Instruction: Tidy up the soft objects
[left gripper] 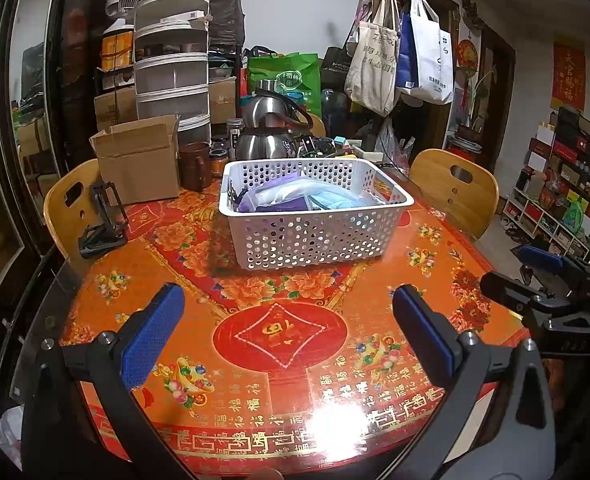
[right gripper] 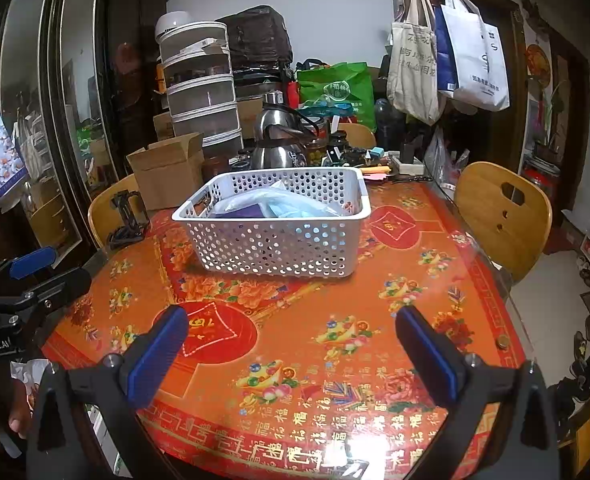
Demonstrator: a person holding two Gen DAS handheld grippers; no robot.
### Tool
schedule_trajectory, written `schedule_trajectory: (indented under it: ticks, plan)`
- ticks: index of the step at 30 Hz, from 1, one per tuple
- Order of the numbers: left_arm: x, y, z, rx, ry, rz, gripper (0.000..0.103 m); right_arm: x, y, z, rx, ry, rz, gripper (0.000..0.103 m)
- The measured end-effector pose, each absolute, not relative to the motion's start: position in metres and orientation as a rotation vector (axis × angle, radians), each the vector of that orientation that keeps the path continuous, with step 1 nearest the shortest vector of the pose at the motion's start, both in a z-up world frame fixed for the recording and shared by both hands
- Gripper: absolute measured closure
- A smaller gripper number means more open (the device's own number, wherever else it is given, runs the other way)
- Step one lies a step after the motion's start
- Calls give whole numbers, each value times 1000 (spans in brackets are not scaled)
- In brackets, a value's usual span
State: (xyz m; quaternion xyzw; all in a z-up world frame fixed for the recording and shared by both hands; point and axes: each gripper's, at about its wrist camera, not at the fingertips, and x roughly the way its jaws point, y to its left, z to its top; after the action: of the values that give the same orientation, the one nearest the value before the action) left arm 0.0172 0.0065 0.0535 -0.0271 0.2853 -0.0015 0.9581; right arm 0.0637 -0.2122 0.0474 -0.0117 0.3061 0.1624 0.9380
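A white perforated basket (left gripper: 315,236) stands on the red and orange patterned table (left gripper: 279,340), also in the right wrist view (right gripper: 271,244). Soft items lie inside it: purple cloth (left gripper: 279,200) and light blue bagged pieces (left gripper: 331,198), seen from the right as well (right gripper: 295,204). My left gripper (left gripper: 287,332) is open and empty, held above the near part of the table. My right gripper (right gripper: 291,344) is open and empty, also near the front edge. Each gripper shows in the other's view, the right (left gripper: 543,280) and the left (right gripper: 27,280).
A cardboard box (left gripper: 139,160), a brown mug (left gripper: 195,166) and a steel kettle (left gripper: 271,132) stand behind the basket. Wooden chairs (left gripper: 455,188) flank the table. A black folded stand (left gripper: 103,220) lies at the left. Tote bags (left gripper: 399,52) hang on a rack behind.
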Motion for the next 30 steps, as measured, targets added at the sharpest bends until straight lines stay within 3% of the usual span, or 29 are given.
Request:
schedule_trajectory:
  ticks: [30]
  plan:
    - [19, 7, 47, -52, 591, -8, 0, 61, -211, 45, -26, 630, 337, 0]
